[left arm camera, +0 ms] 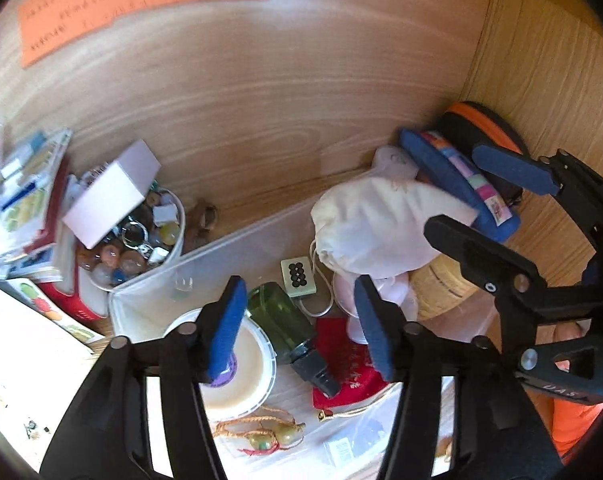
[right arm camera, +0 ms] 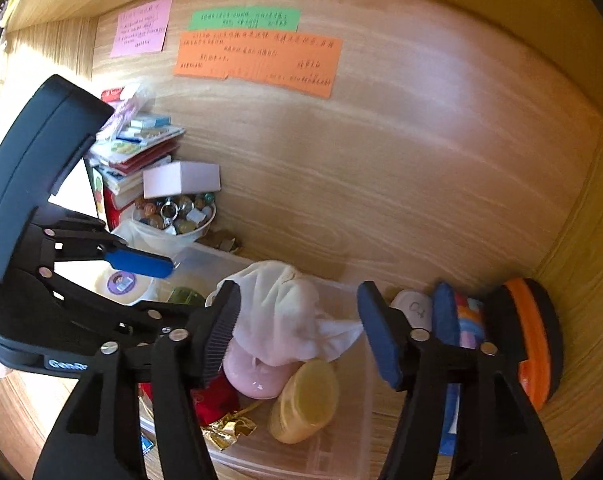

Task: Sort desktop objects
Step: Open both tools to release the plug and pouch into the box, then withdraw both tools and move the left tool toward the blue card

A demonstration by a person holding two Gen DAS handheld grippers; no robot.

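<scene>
Blue-padded fingers of the left gripper stand apart over the clear plastic bin, with nothing pressed between them; behind the gap lie a green bottle with a black cap and a red pouch on the bin's floor. Under the left-hand finger sits a round white tub of cream-coloured stuff, close to the bin's near-left corner. A small white block with black dots lies further in, beside a white cloth bag that is heaped in the middle of the bin.

In its own view, the right gripper also stands part-way open, its pads not gripping anything. The white cloth bag sits in the gap between the pads and drapes over a pink dish; whether a pad brushes the cloth I cannot tell. A yellow jar lies tilted against the dish, near the bin's right wall, and crumpled gold foil rests by the front wall.

Outside the bin's right wall, a blue pouch and a black-and-orange round case stand on edge, wedged toward the corner of the wooden desk, leaving little room there. Beyond the bin's far-left corner a white bowl of beads and trinkets carries a pale box on top, with a stack of books just beside it. The wooden back panel behind the bin is bare up to the coloured paper notes.
</scene>
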